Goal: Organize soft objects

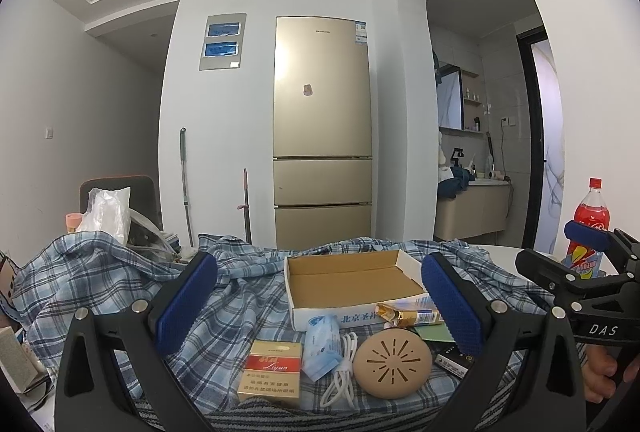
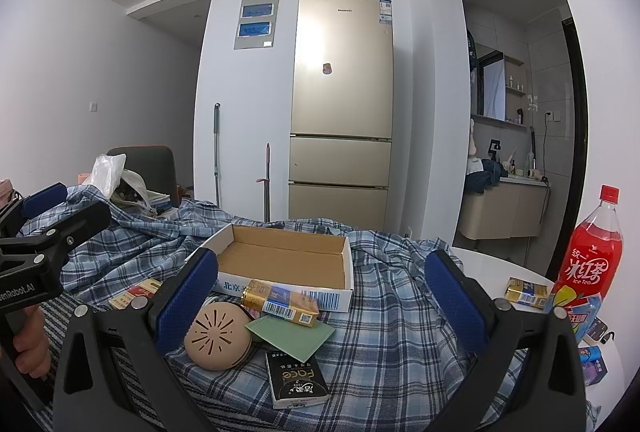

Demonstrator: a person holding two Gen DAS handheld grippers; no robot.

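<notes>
A blue plaid cloth (image 1: 120,284) covers the table, also in the right wrist view (image 2: 392,304). An open empty cardboard box (image 1: 352,278) (image 2: 284,260) lies on it. In front lie a light blue tissue pack (image 1: 320,346), a red-and-gold cigarette pack (image 1: 272,372), a white cable (image 1: 344,372), a round tan perforated disc (image 1: 392,362) (image 2: 218,336), a gold pack (image 2: 280,302), a green card (image 2: 292,338) and a black Face tissue pack (image 2: 296,380). My left gripper (image 1: 320,300) is open above these. My right gripper (image 2: 322,296) is open above the box front.
A red iced-tea bottle (image 2: 588,272) stands at the right on the white table (image 2: 492,268), with a gold pack (image 2: 526,292) and small items beside it. A plastic bag (image 1: 106,212) and chair are far left. A gold fridge (image 1: 322,128) stands behind.
</notes>
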